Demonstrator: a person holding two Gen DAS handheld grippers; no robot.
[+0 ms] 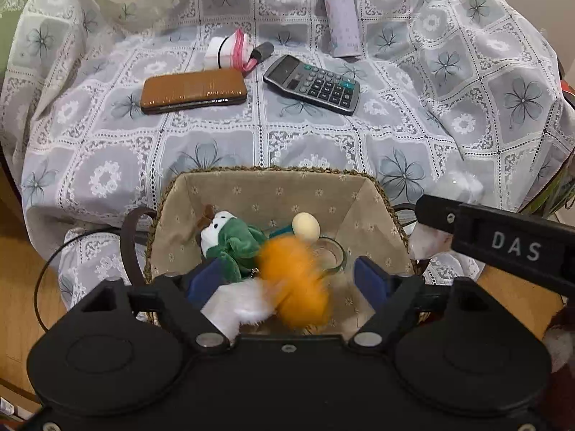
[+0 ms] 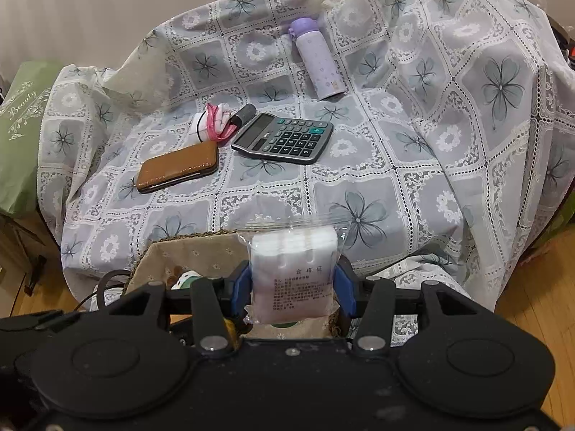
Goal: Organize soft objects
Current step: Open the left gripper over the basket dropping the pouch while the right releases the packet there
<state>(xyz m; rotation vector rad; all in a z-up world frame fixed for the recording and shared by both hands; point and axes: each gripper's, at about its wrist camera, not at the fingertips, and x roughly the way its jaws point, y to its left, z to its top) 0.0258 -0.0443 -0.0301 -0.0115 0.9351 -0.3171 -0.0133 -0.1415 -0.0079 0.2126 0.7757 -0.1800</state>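
Observation:
A cloth-lined woven basket (image 1: 251, 194) stands at the near edge of the covered table. In it lie a white and green plush toy (image 1: 230, 240) and a cream ball (image 1: 305, 227). My left gripper (image 1: 291, 280) is open over the basket; a blurred orange and white plush (image 1: 294, 283) is between its fingers, apart from them. My right gripper (image 2: 293, 283) is shut on a clear bag of white cotton pads (image 2: 293, 269), held above the basket's rim (image 2: 194, 242). It shows at the right of the left wrist view (image 1: 503, 240).
On the floral tablecloth (image 1: 413, 115) lie a brown wallet (image 1: 194, 90), a grey calculator (image 1: 312, 84), a purple bottle (image 1: 341, 18) and a white and pink bundle (image 1: 233, 50). A green bag (image 2: 21, 125) stands at the left. Wooden floor (image 2: 532, 305) lies around.

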